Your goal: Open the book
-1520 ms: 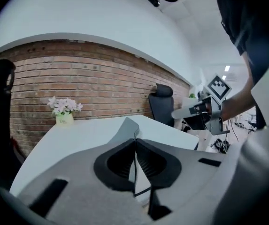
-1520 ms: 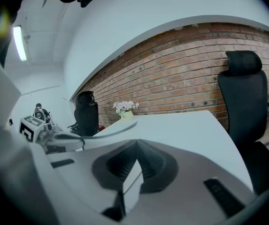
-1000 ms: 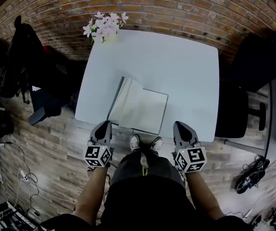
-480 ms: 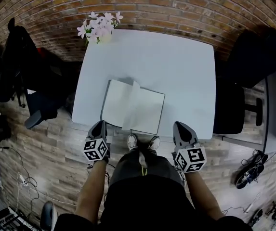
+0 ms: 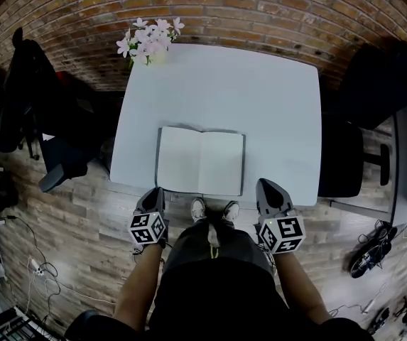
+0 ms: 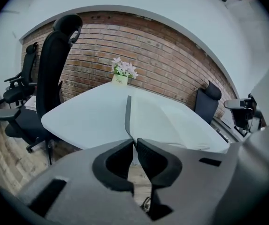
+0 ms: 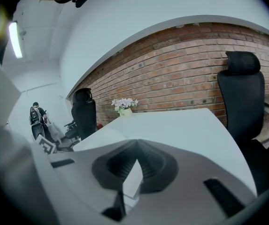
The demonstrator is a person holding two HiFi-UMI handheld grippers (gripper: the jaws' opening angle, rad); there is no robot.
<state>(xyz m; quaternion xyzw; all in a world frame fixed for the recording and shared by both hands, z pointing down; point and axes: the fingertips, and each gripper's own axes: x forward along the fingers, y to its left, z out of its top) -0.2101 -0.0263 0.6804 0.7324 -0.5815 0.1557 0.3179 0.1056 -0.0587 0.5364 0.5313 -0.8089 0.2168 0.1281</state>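
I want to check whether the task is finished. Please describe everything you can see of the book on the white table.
The book lies open and flat, two pale, blank-looking pages split by a centre fold. A thin dark cover edge shows along its left and right sides. It rests on the white table, close to its near edge. Only the table touches it; the left claw and right claw, both shut, are clear of it.

Book (image 5: 200,161) open flat on tbl (image 5: 260,98)
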